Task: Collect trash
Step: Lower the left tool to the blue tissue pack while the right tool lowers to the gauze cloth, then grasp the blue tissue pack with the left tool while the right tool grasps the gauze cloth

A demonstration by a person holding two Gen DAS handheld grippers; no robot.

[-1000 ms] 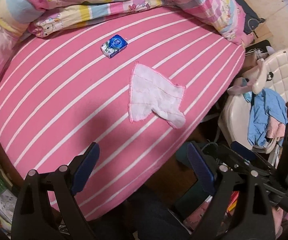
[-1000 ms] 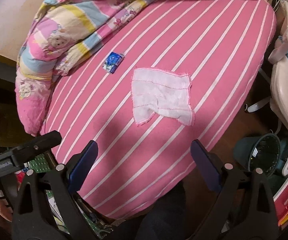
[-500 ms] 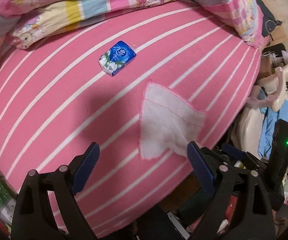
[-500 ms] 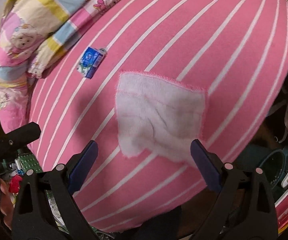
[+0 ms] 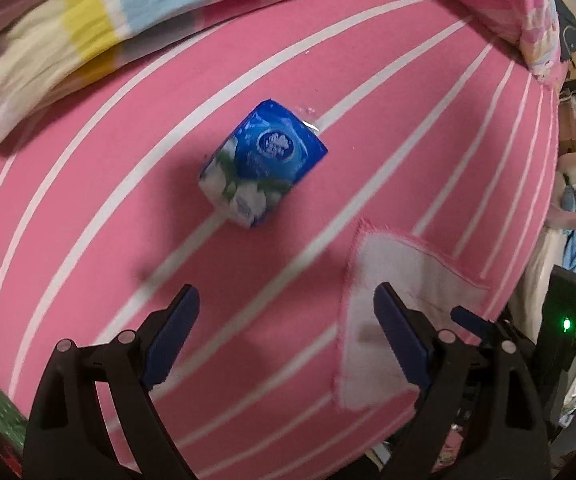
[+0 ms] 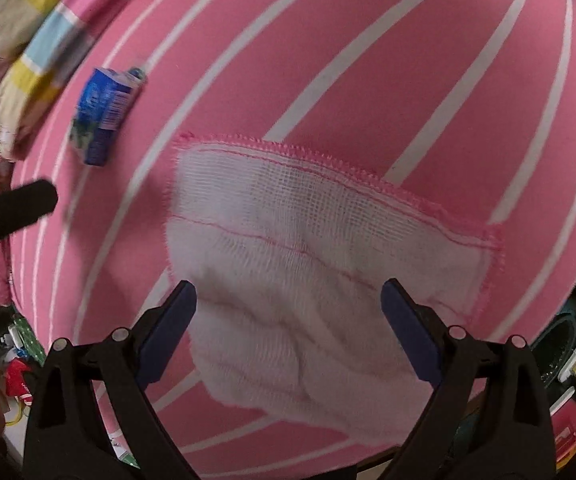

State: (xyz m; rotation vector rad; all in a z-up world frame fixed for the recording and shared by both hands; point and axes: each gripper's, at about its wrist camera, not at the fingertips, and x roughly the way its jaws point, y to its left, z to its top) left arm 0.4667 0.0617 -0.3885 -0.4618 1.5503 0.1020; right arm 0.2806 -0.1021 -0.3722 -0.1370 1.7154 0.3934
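L gripper [image 5: 286, 324]: jaws apart, nothing between them, above the pink striped bed sheet [image 5: 88, 200]. Blue tissue pack [image 5: 262, 168] lies on the sheet ahead of the tips, approx. centred, not touching. R gripper [image 6: 288, 316]: jaws apart, over the white cloth [image 6: 307, 280], which spans both tips; pack is upper left in the R view.

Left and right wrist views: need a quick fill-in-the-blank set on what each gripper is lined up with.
1. The left gripper is open, aimed at the ____ tissue pack.
2. The right gripper hangs open over the white ____.
3. Both items lie on a pink sheet with ____ stripes.

Missing words: blue; cloth; white
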